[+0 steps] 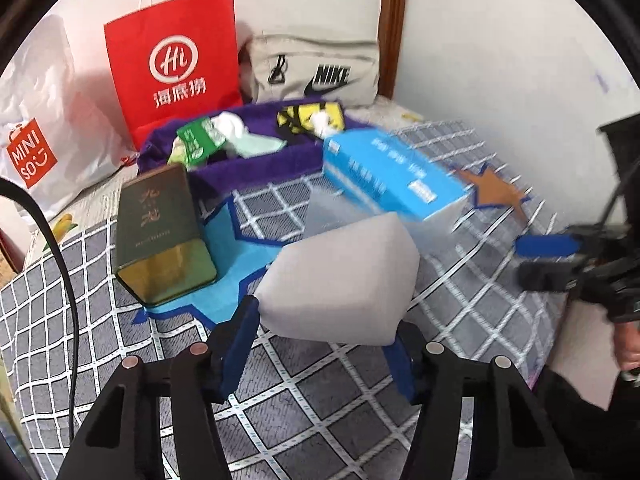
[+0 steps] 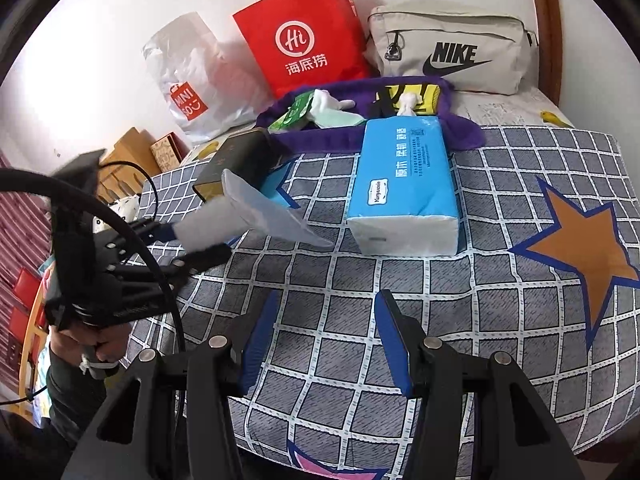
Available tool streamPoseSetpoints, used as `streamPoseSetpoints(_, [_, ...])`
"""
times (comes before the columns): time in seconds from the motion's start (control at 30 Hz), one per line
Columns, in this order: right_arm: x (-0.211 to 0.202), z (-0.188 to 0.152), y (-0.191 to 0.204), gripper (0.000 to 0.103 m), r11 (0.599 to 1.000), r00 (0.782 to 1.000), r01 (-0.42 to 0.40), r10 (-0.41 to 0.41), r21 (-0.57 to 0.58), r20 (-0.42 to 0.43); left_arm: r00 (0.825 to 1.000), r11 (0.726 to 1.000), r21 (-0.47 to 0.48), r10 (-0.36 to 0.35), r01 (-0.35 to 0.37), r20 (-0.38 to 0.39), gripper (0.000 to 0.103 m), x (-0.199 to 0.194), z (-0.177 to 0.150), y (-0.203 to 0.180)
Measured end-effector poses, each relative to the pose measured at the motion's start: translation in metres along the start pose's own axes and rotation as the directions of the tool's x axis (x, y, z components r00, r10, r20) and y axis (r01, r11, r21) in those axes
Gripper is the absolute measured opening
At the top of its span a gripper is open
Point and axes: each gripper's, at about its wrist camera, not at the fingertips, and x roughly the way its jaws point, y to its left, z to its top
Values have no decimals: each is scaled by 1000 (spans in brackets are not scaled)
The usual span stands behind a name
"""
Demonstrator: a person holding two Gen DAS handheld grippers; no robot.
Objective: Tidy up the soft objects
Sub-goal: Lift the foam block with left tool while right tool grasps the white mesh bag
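My left gripper [image 1: 324, 320] is shut on a soft white packet [image 1: 340, 276] and holds it above the checked cloth; the packet also shows in the right wrist view [image 2: 256, 210], at the left. A blue tissue pack [image 2: 404, 184] lies on the cloth ahead of my right gripper [image 2: 326, 320], which is open and empty above the cloth. Behind it a purple fabric basket [image 2: 464, 128] holds a green packet [image 2: 292, 114], a pale cloth [image 2: 334, 114] and a yellow-black item [image 2: 412, 98]. The tissue pack [image 1: 392, 172] and basket [image 1: 256, 168] also show in the left wrist view.
A dark green tin [image 1: 160, 232] lies on a blue star patch left of the packet. A red paper bag [image 2: 304, 36], a white Miniso bag [image 2: 188, 80] and a grey Nike pouch [image 2: 452, 48] stand against the wall behind the basket. An orange star patch [image 2: 580, 236] marks the cloth at right.
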Motion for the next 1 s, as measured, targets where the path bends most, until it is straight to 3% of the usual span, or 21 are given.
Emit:
streamPoseSetpoints(0.23, [6,-1,9,51,1000,1000,-13,13,-16,-12,1000,999,-52,4,-3,22,57,-16,-4,16])
streamPoseSetpoints(0.73, [57,-9,68,52,983,984,-142,128,-116,-120,999,976,-210,47,-48,-12,57,-18,-36,74])
streamPoseSetpoints(0.8, [65,-7,72,58,984,985,-137,122,-119,-125,999,972,-229,47,-48,-11,57,-20,-40,81])
streamPoseSetpoints(0.87, [77,-2,76,71,985,987,-105,87,-137,-136,999,968,-248,46,-46,-6,57,-21,-44,88])
streamPoseSetpoints(1.0, [95,6,79,79,985,994,0,-19,-173,-107,999,963,-267,33,-32,0,57,-22,-49,97])
